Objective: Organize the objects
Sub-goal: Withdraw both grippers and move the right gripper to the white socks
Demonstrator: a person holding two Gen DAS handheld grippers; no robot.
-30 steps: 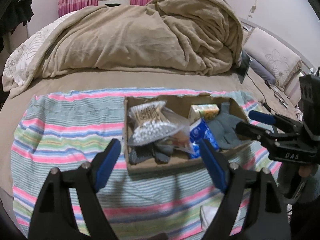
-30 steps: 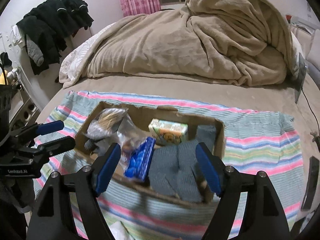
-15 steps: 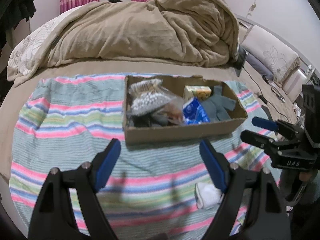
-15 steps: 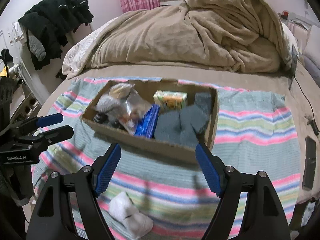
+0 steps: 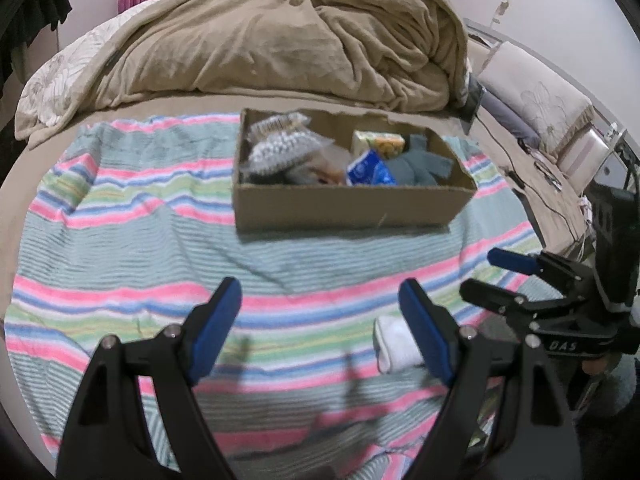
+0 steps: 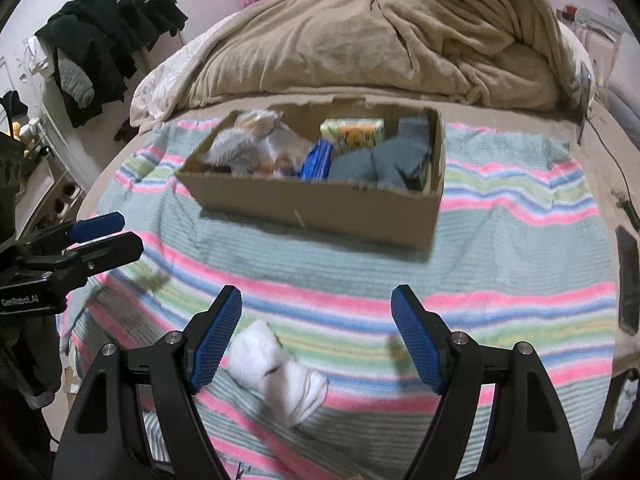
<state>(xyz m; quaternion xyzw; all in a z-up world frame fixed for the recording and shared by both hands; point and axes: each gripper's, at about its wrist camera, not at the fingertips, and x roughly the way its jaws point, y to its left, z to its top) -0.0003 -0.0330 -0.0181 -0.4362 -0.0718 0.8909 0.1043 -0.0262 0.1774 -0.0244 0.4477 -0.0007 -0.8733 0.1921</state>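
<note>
A cardboard box (image 5: 344,204) (image 6: 320,204) stands on a striped towel (image 5: 120,248) on the bed. It holds a bag of cotton swabs (image 5: 280,144), a yellow carton (image 5: 378,142) (image 6: 354,132), a blue packet (image 5: 370,170) (image 6: 318,160) and grey gloves (image 5: 418,162) (image 6: 380,162). A white rolled sock (image 5: 394,344) (image 6: 278,372) lies on the towel near the front edge. My left gripper (image 5: 320,332) is open and empty, left of the sock. My right gripper (image 6: 318,332) is open and empty, just above the sock.
A heaped tan blanket (image 5: 280,40) (image 6: 380,36) fills the bed behind the box. Dark clothes (image 6: 108,28) hang at the left wall. A black phone (image 6: 628,276) lies at the bed's right edge. Pillows (image 5: 536,96) and cables lie at the right.
Both grippers have pulled back from over the box toward the front of the bed. The box now sits farther away and the white sock has come into view.
</note>
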